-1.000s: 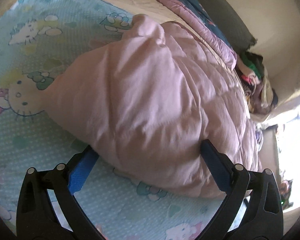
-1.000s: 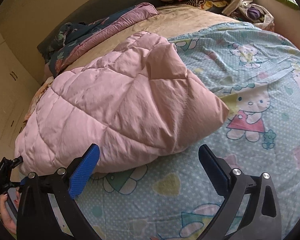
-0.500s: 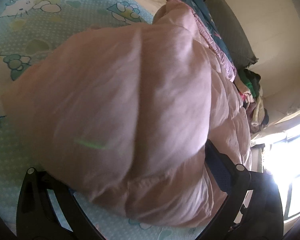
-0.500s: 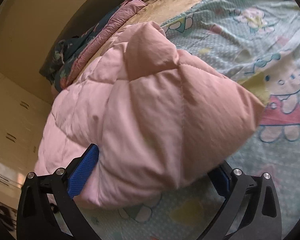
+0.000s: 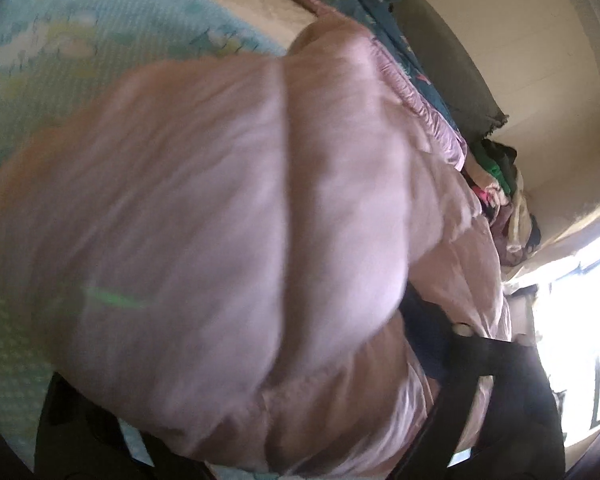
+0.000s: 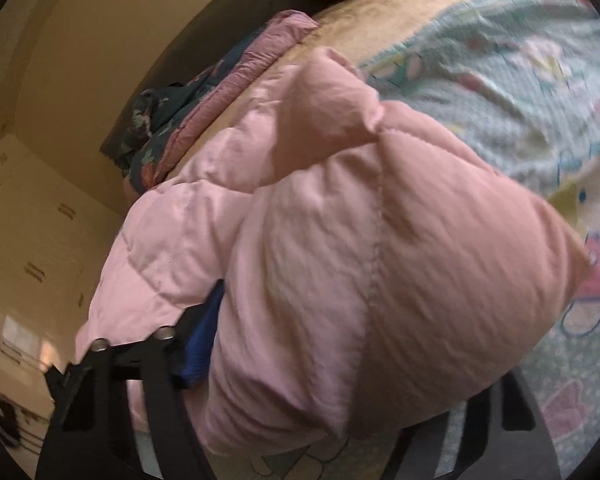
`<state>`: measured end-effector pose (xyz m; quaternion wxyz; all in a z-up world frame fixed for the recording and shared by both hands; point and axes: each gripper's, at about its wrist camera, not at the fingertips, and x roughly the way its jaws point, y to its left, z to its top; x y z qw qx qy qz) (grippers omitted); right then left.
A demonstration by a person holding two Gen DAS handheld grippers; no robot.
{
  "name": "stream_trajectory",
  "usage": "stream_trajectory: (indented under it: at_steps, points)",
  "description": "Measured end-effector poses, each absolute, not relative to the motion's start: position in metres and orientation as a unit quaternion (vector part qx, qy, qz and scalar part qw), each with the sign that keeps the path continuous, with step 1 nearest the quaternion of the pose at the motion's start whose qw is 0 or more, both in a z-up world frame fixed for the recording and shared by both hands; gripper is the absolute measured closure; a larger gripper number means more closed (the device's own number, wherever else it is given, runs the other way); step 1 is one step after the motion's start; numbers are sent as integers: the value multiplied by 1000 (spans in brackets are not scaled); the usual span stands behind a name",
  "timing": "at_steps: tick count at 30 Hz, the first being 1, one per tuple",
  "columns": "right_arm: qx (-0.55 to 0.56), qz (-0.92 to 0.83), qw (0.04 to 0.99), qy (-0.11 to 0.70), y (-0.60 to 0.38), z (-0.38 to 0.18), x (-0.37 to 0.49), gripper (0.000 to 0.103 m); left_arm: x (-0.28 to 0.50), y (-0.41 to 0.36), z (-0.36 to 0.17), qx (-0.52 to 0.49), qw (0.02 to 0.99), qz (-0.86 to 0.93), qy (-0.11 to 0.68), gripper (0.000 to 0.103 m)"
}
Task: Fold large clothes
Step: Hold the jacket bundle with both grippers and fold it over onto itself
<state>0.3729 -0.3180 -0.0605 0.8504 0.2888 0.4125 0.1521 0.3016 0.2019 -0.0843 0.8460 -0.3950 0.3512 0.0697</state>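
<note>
A puffy pink quilted comforter (image 5: 236,216) lies folded on a bed. It fills most of the left wrist view and bulges between the fingers of my left gripper (image 5: 268,420). The left finger is hidden under the fabric; the right blue pad (image 5: 428,344) presses into it. In the right wrist view the same comforter (image 6: 340,272) bulges between the fingers of my right gripper (image 6: 340,392). The left blue pad (image 6: 202,340) is against the fabric; the right finger is mostly covered. Both grippers have closed in on the comforter's near edge.
The bed has a light blue cartoon-cat sheet (image 6: 520,80), also in the left wrist view (image 5: 60,60). A dark floral quilt with mauve trim (image 6: 220,96) lies along the far side. A heap of clothes (image 5: 500,192) sits by the wall. A bright window (image 5: 580,320) is at right.
Both grippers moved forward onto the comforter's edge. Their fingers, wide open and clear of it a second ago, have narrowed around the fabric, which now bulges up between them.
</note>
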Motion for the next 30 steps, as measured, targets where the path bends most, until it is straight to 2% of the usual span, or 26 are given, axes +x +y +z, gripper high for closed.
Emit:
stream_trajectory:
  at_steps: [2,4,8,19,30]
  points:
    - [264,158,861,405,-312,-51,371,52,300,193,-71,-359,863,73,347,43]
    - [241,160,870,399,-307,-44,370,59,300,187,-60,-333,875,72,344,52]
    - [183,163,888,388,-295,-25,367,64,301,183,-48,-307,885,73,342,62]
    - [50,179,925,330,-267,40,346,71,282,154,7,-218,920,58,321,69]
    - [3,192,930,314,-272,68,288,72,247,141,28,-204,921,50,328,69]
